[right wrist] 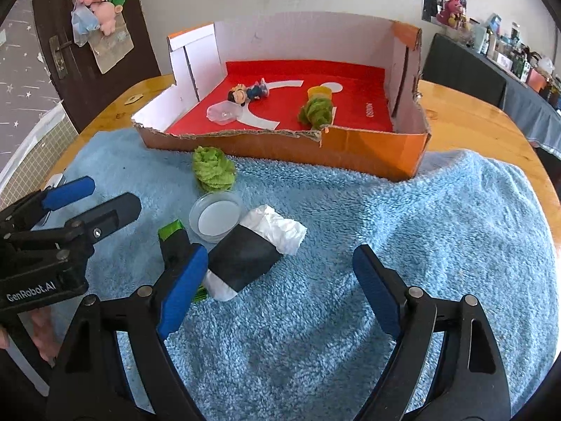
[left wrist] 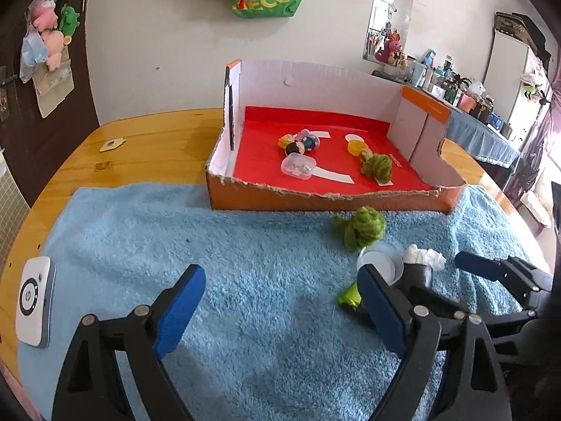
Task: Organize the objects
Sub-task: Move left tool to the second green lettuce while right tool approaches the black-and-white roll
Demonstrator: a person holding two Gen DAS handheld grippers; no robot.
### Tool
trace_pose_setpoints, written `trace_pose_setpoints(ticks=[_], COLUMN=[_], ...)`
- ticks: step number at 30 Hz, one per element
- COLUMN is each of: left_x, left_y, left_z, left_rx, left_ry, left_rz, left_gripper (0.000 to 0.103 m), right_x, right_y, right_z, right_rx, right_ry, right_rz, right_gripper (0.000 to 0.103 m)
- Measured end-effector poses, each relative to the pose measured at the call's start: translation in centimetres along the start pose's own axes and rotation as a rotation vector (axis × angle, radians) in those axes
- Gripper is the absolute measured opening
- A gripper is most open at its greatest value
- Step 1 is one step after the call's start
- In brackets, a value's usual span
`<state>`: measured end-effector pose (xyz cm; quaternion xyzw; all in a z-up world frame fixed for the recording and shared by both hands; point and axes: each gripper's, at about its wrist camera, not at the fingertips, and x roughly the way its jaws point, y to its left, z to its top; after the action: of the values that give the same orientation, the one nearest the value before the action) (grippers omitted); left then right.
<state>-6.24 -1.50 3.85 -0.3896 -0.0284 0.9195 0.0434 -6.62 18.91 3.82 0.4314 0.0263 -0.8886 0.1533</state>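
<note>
A black roll stuffed with white tissue (right wrist: 245, 259) lies on the blue towel (right wrist: 385, 231). It rests just inside the left finger of my right gripper (right wrist: 280, 280), which is open with nothing pressed. Beside the roll are a clear round lid (right wrist: 217, 215), a small green piece (right wrist: 171, 229) and a green yarn ball (right wrist: 213, 170). My left gripper (left wrist: 280, 301) hangs open over bare towel, to the left of these things. The orange cardboard box (right wrist: 368, 154) with a red floor holds small figurines (right wrist: 247, 93), a clear case (right wrist: 224, 112), a yellow cup (right wrist: 319, 92) and another green yarn ball (right wrist: 315, 112).
The towel covers the near part of a round wooden table (left wrist: 140, 140). A white device (left wrist: 33, 301) lies at the towel's left edge. A small tag (left wrist: 111, 145) sits on the wood left of the box. The box's front wall is low and torn.
</note>
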Motion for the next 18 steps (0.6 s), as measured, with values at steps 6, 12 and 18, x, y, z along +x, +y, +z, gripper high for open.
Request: trace_pose_setpoints(ticks=[6, 12, 18], left_x=[1.0, 2.6, 4.6], left_y=[-1.0, -3.1, -4.5], left_z=[1.0, 2.0, 2.5], left_rx=[0.012, 0.042, 0.050], left_ry=[0.008, 0.022, 0.053], left_rz=[-0.019, -0.057, -0.083], left_gripper=[0.090, 0.090, 0.090], right_x=[0.3, -0.2, 0.1], right_y=[-0.6, -2.0, -1.8], right_z=[0.1, 0.3, 0.5], right_rx=[-0.005, -0.003, -0.017], right_ry=[0.013, 0.006, 0.000], right_rz=[-0.003, -0.094, -0.084], right_gripper=[0.091, 0.091, 0.090])
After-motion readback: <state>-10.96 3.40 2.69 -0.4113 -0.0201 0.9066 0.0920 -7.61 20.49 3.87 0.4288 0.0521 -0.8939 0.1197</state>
